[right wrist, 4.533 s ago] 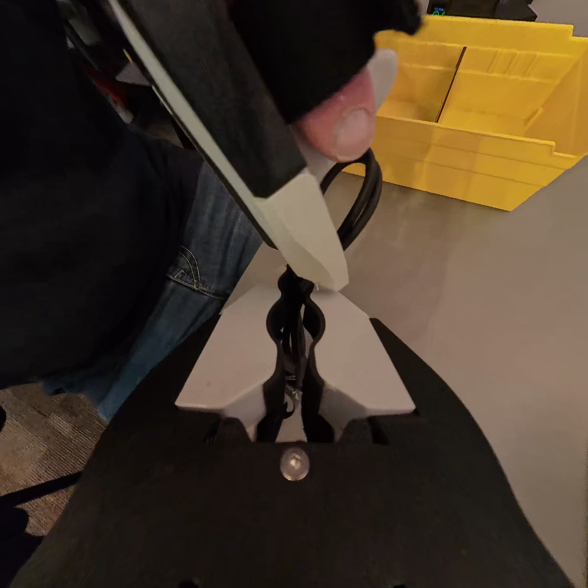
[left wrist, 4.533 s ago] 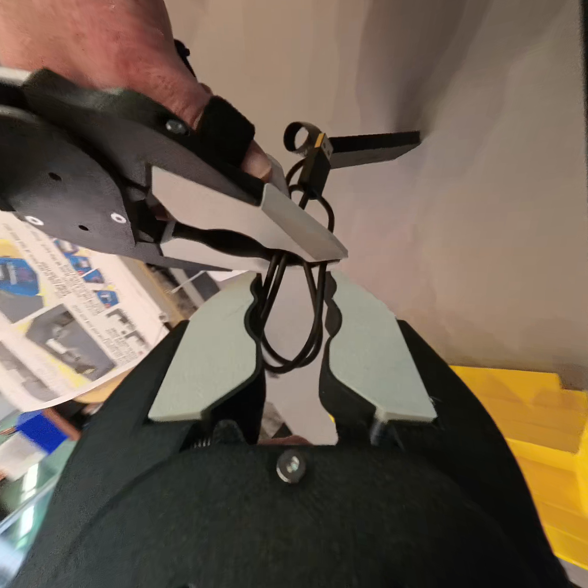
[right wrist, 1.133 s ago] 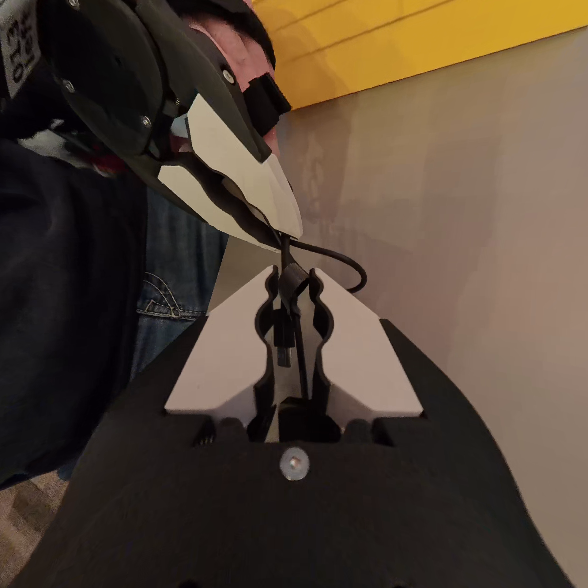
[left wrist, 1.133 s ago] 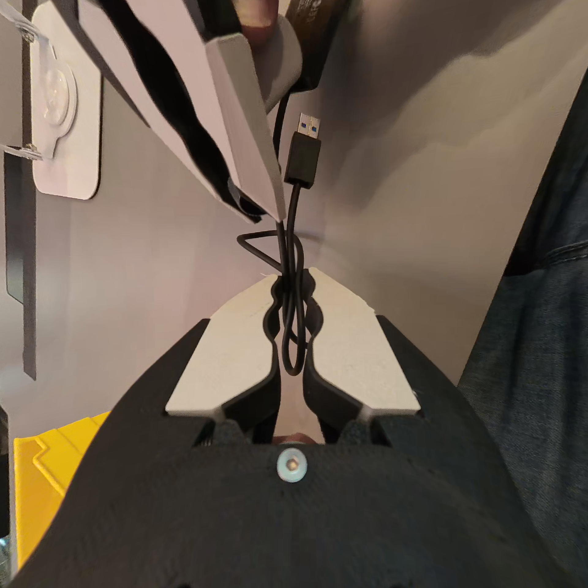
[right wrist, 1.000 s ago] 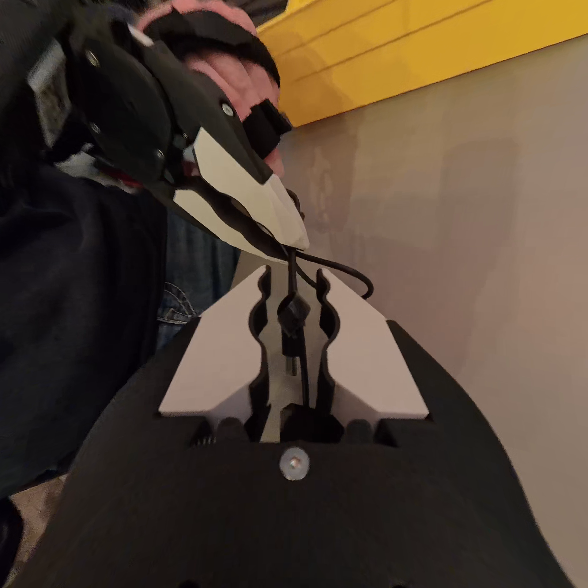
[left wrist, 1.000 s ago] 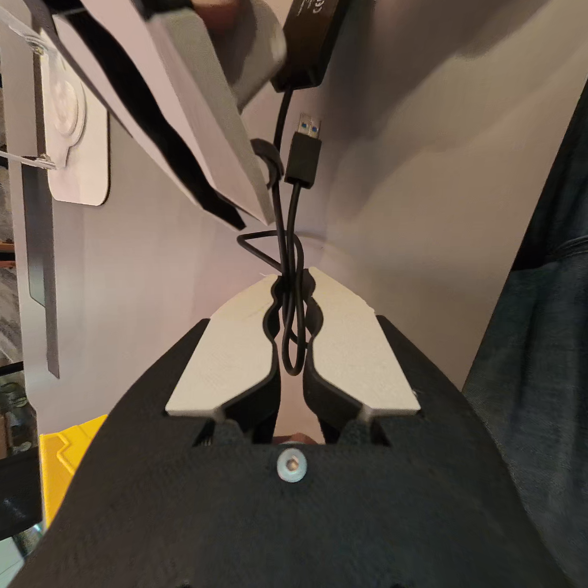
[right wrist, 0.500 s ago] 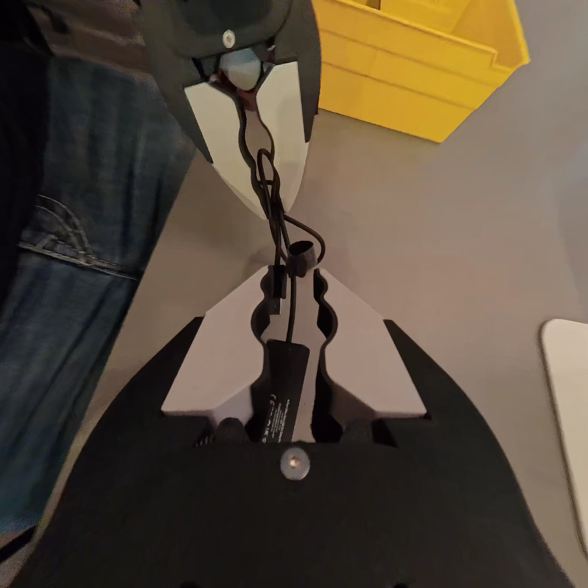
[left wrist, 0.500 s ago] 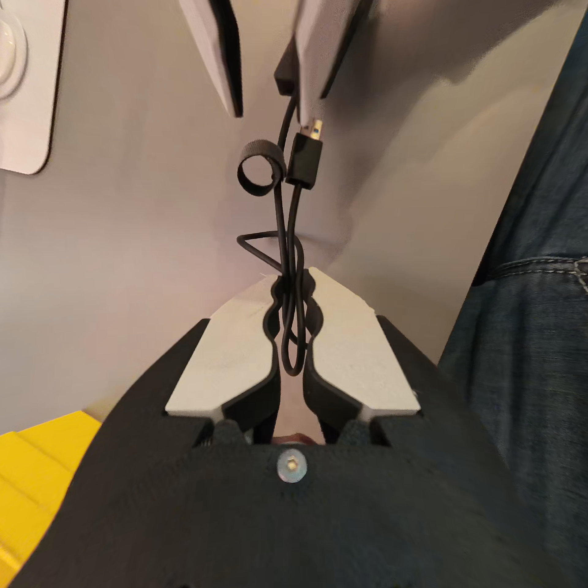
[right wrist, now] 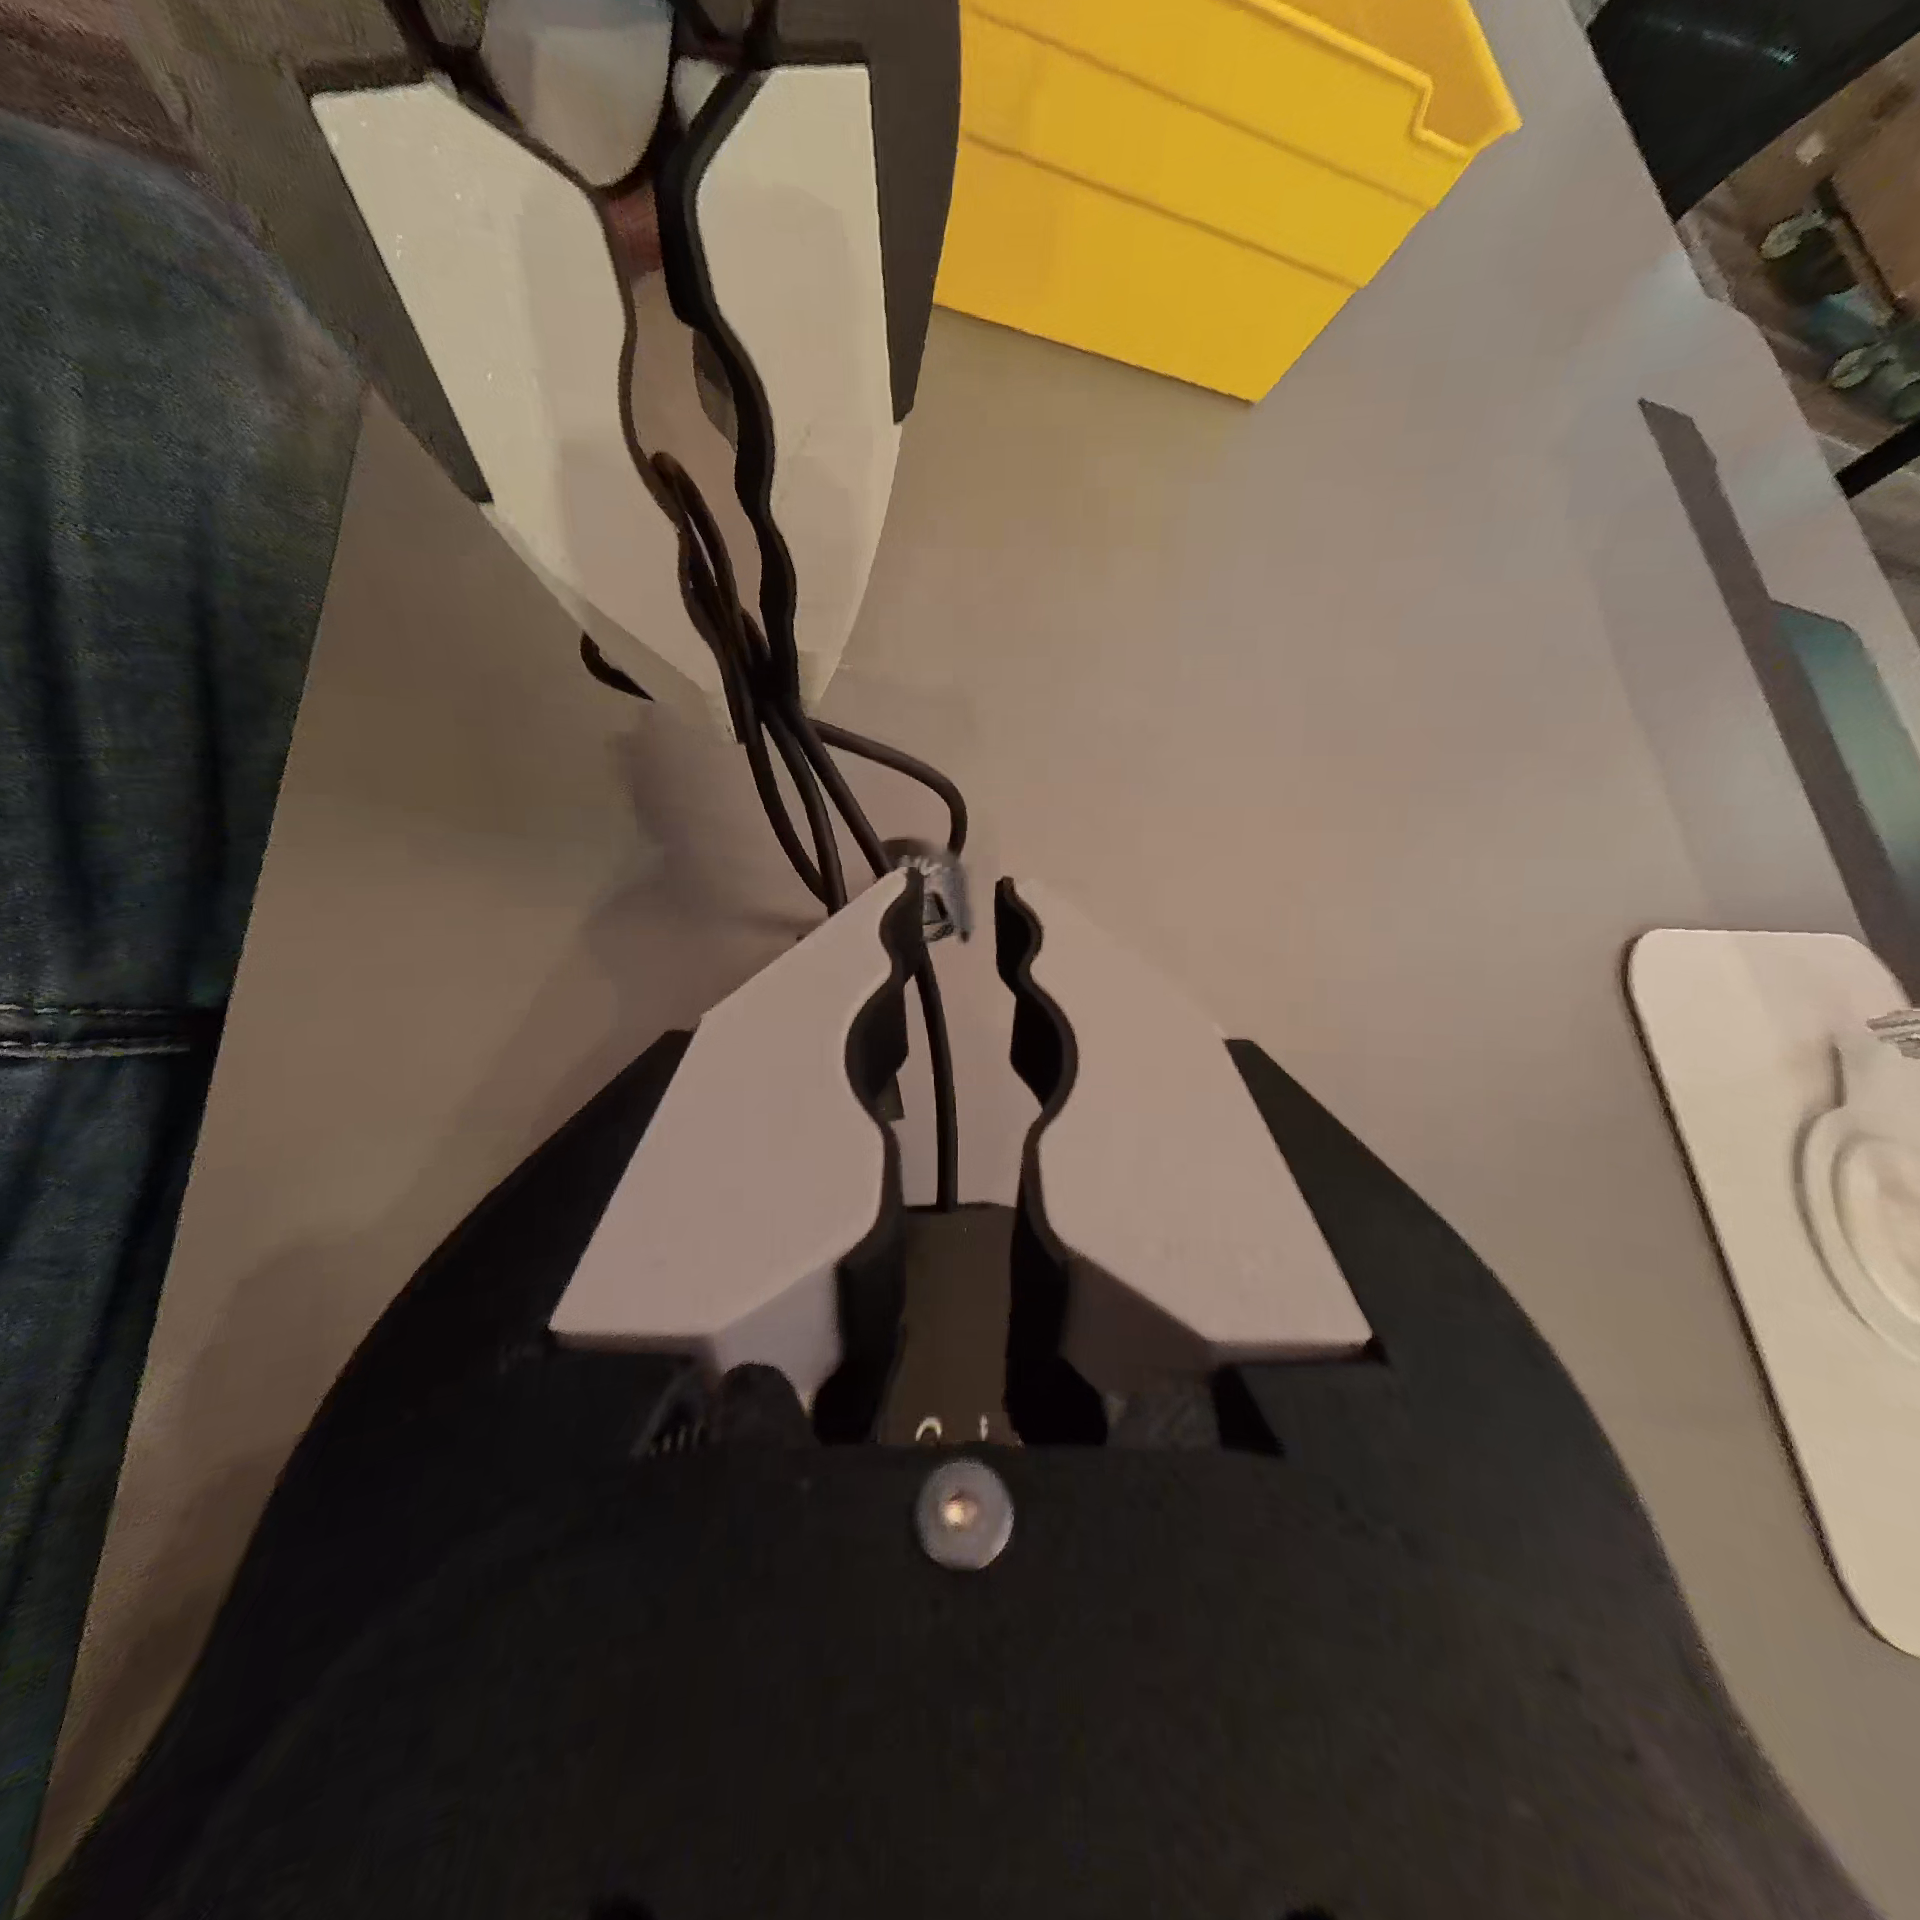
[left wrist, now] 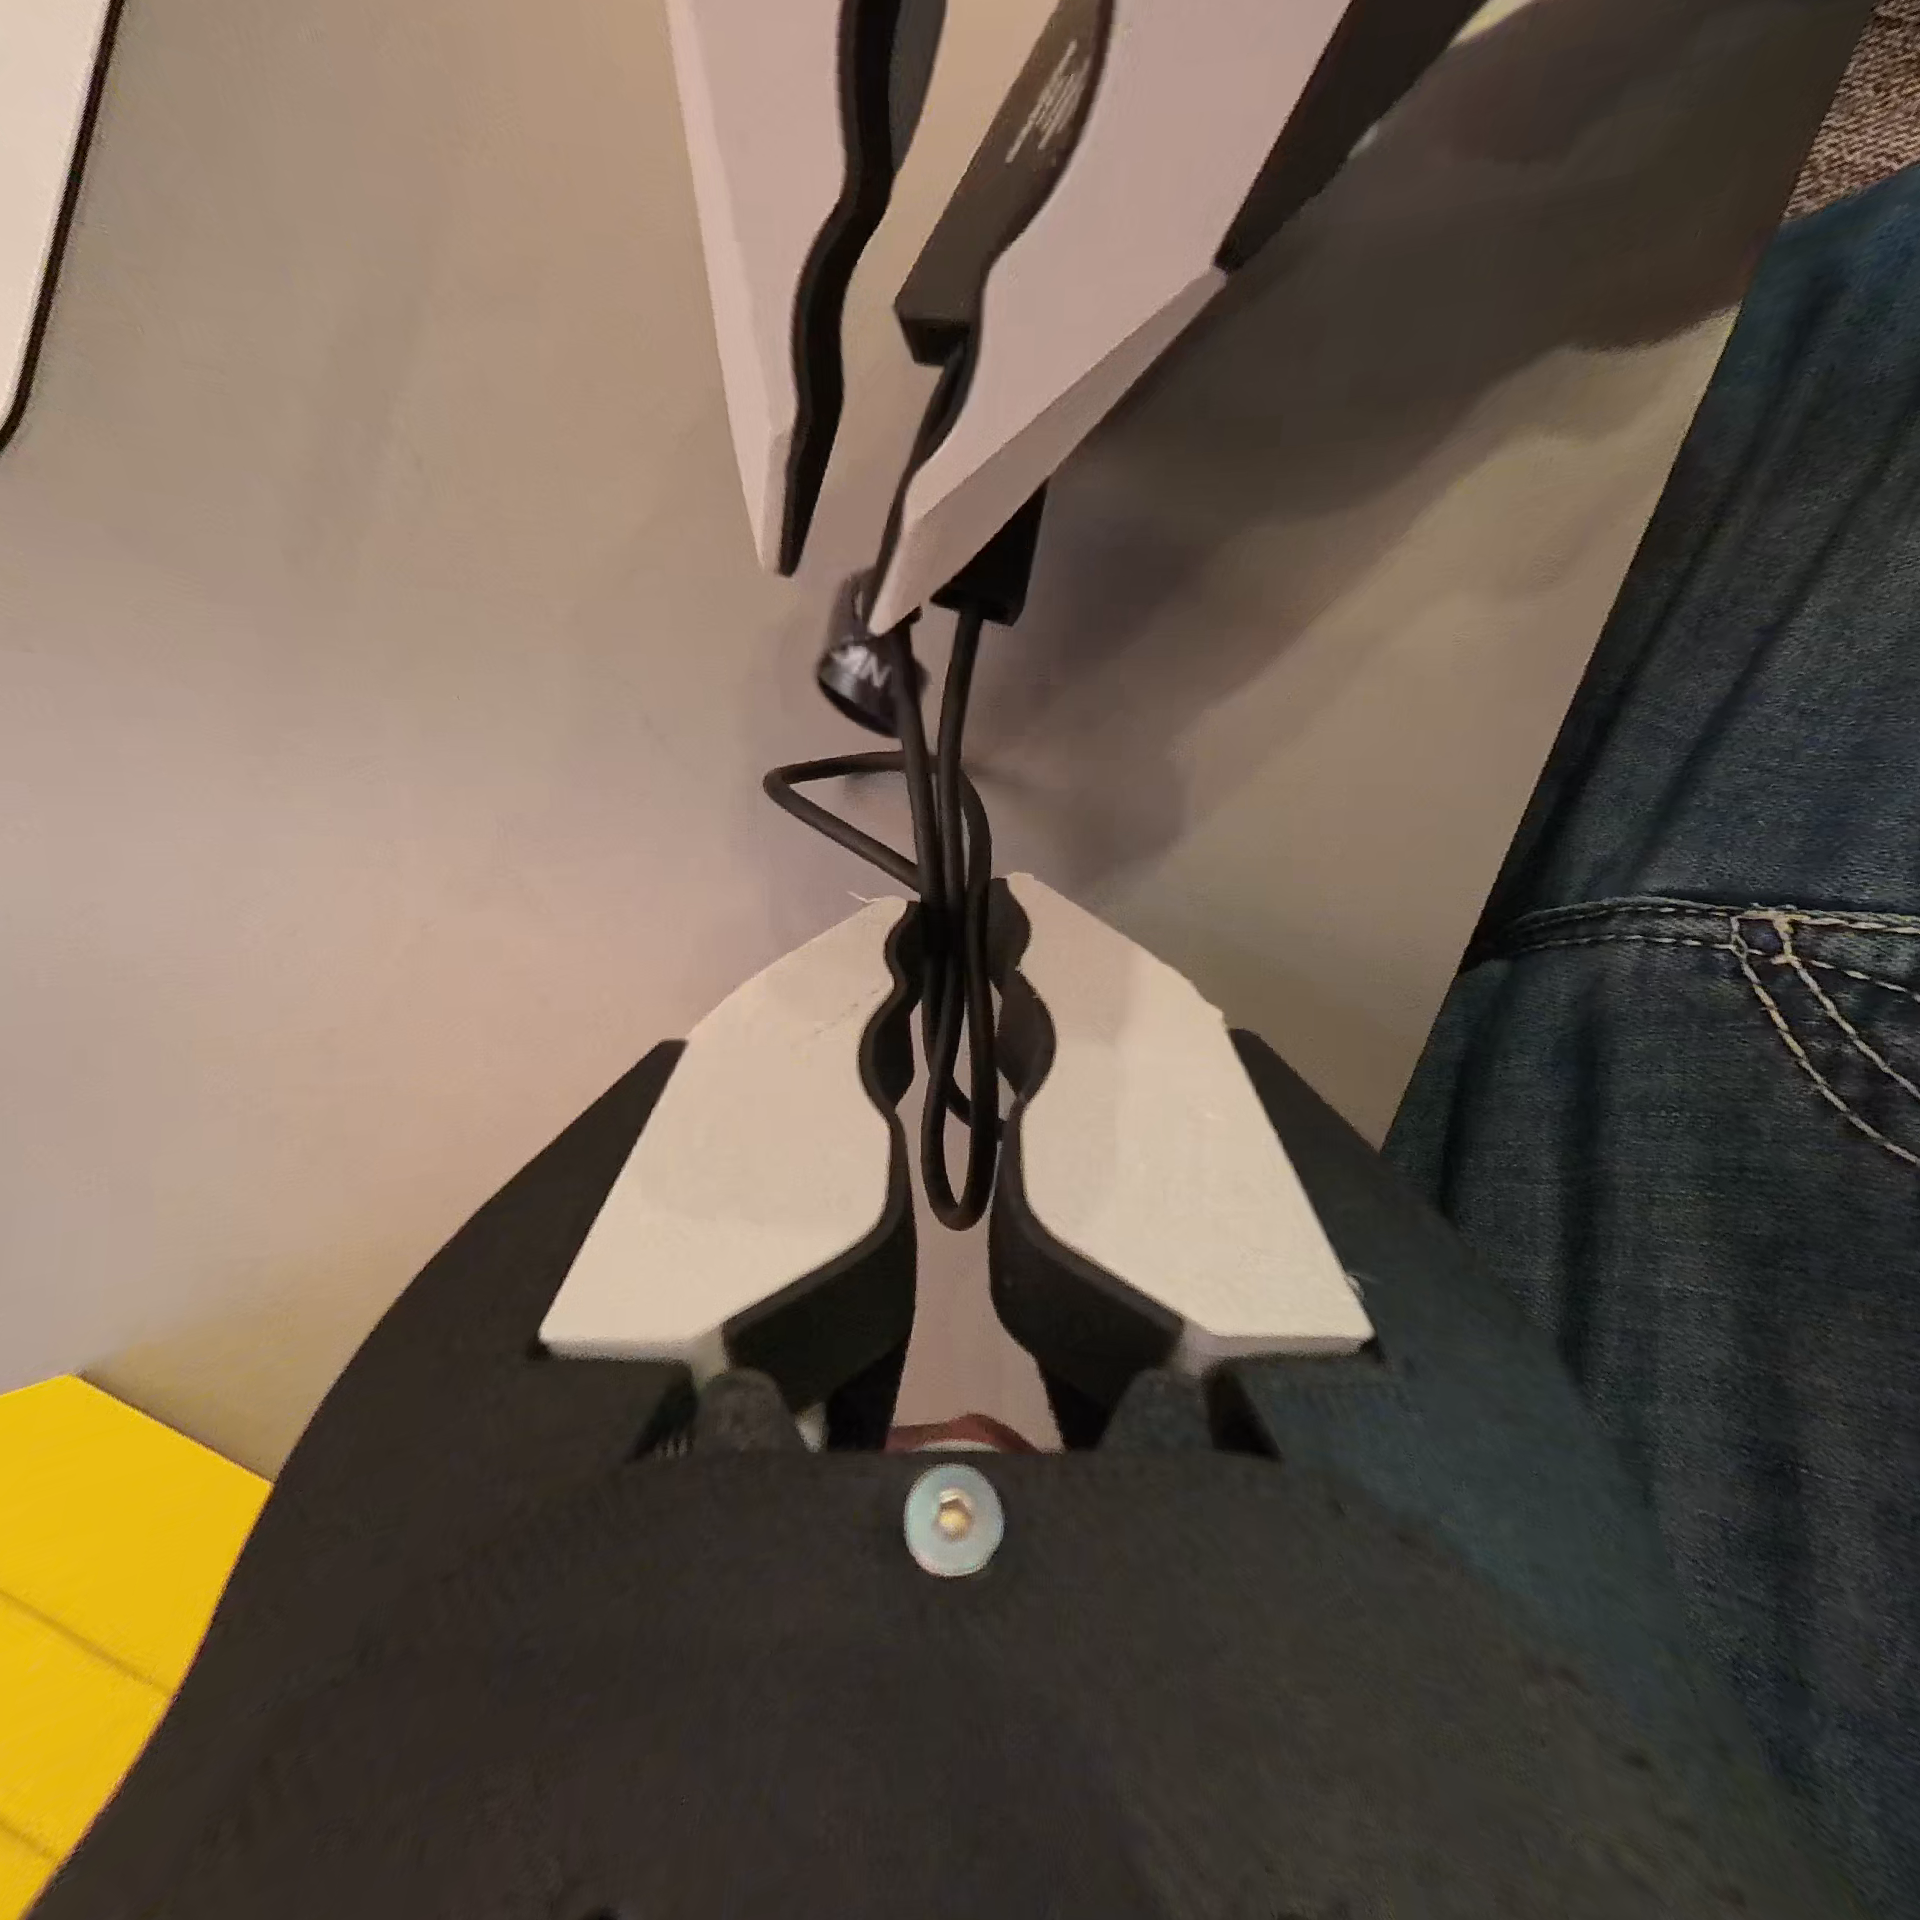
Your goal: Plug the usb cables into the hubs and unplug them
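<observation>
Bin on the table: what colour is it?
Yellow; the bin shows best in the right wrist view.

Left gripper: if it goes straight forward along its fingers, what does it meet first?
Probably the right gripper: its fingers point back at the left gripper just ahead, with the USB hub between them. Only the bunched black cable spans the gap. Depth is uncertain.

The cable [left wrist: 951, 997] is black, and so is the hub [right wrist: 951, 1309] it runs into. Both grippers have pale grey-white fingers [left wrist: 758, 1143] edged with black wavy pads, set in matte black bodies with a silver screw [left wrist: 953, 1519]. The surface [right wrist: 1299, 665] is plain light grey. The bin [right wrist: 1174, 197] is bright yellow. A mat [right wrist: 1756, 1226] at the right is white. The jeans [left wrist: 1704, 935] are dark blue denim with pale stitching.
</observation>
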Motion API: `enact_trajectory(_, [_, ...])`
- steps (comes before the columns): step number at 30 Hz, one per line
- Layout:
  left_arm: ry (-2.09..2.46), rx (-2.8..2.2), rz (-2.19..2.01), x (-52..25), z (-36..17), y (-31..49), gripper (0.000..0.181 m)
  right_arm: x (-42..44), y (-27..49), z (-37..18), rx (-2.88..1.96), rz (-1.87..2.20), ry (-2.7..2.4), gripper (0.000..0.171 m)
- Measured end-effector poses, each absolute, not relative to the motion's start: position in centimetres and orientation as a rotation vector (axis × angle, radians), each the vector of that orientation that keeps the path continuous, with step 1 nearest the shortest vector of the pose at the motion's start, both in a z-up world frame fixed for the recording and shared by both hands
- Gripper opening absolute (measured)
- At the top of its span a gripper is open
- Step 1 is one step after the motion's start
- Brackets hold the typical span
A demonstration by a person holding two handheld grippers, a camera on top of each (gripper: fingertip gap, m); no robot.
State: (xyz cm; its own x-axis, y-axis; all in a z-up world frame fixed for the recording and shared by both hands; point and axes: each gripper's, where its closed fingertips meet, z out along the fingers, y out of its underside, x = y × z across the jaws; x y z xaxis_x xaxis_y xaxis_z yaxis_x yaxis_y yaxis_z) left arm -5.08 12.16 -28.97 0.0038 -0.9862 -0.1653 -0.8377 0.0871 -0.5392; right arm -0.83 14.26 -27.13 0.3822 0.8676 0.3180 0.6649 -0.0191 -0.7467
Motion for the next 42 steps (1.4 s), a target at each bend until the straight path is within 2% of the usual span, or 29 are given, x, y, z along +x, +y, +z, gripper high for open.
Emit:
enact_trajectory(4, [1.887, -1.778, -0.374, -5.0, -29.1, 12.1, 0.011, -0.7, 14.3, -28.0, -1.815, 0.374, -1.390, 0.003])
enact_trajectory(10, [1.876, -1.779, -0.379, -5.3, -29.1, 12.3, 0.010, 0.7, 13.6, -26.3, -1.859, 0.614, -1.307, 0.023])
enact_trajectory(15, [1.820, -1.821, -0.465, -5.1, -28.7, 12.3, 0.010, 1.9, 11.0, -24.5, -1.787, 0.721, -1.304, 0.019])
enact_trajectory(17, [1.773, -1.862, -0.548, -4.8, -28.4, 12.2, 0.010, 2.2, 9.8, -24.4, -1.758, 0.718, -1.318, 0.014])
enact_trajectory(22, [1.592, -2.007, -0.863, -4.0, -27.6, 11.8, 0.009, 1.5, 8.1, -25.8, -1.742, 0.621, -1.380, 0.016])
enact_trajectory(25, [1.513, -2.070, -1.021, -3.5, -27.4, 11.4, 0.010, 1.1, 9.6, -26.2, -1.708, 0.462, -1.340, 0.025])
enact_trajectory(28, [1.447, -2.097, -1.154, -3.0, -27.0, 11.0, 0.010, 1.2, 11.2, -26.6, -1.647, 0.293, -1.346, 0.028])
enact_trajectory(33, [1.392, -2.113, -1.271, -2.6, -26.5, 10.6, 0.010, 0.8, 12.6, -27.6, -1.582, 0.103, -1.411, 0.009])
enact_trajectory(36, [1.384, -2.114, -1.266, -2.6, -26.6, 10.7, 0.010, 0.2, 12.6, -28.1, -1.590, 0.130, -1.445, 0.000])
enact_trajectory(38, [1.386, -2.110, -1.232, -2.8, -26.8, 10.9, 0.010, -0.1, 12.1, -28.0, -1.616, 0.217, -1.433, 0.000])
enact_trajectory(42, [1.386, -2.097, -1.107, -3.0, -27.2, 11.8, 0.010, -0.9, 10.2, -27.3, -1.725, 0.648, -1.326, 0.000])
